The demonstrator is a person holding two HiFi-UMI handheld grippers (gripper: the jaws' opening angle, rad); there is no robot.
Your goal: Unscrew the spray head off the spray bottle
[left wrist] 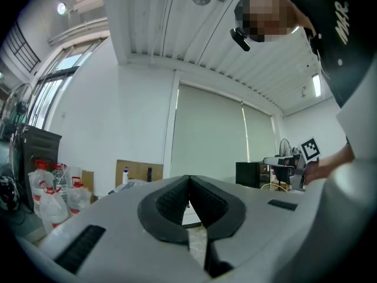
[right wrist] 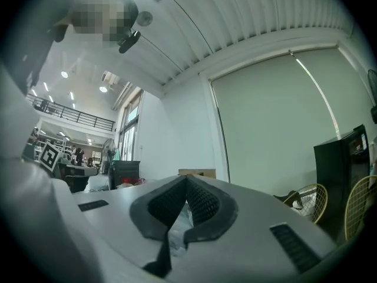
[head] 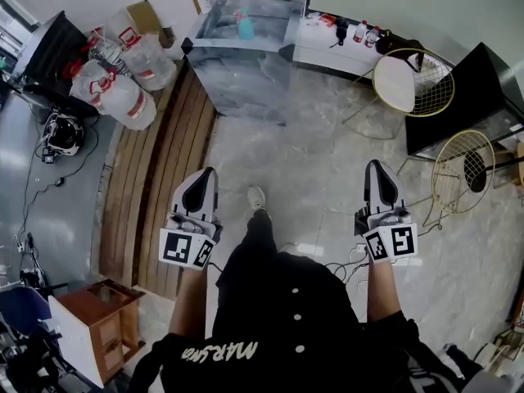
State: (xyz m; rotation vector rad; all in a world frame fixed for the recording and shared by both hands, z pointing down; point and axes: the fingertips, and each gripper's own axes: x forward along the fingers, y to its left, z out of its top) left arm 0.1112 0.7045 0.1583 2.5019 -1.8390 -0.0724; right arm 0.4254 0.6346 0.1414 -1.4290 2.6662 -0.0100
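A teal spray bottle [head: 246,28] stands on the grey marble-look table [head: 239,72] across the room, far from both grippers. I hold my left gripper [head: 205,175] and my right gripper [head: 375,167] at waist height over the floor, both pointing toward the table. In the left gripper view the left gripper [left wrist: 188,179] has its jaws pressed together with nothing between them. The right gripper [right wrist: 186,179] is likewise shut and empty in its own view. Neither gripper view shows the spray bottle clearly.
Several water jugs [head: 123,76] lie at the left by a wooden floor strip [head: 168,162]. A white counter [head: 340,43] holding small bottles adjoins the table. Two wire chairs [head: 413,82] [head: 463,170] and a black cabinet [head: 479,97] stand on the right. A small wooden cabinet [head: 98,322] is near left.
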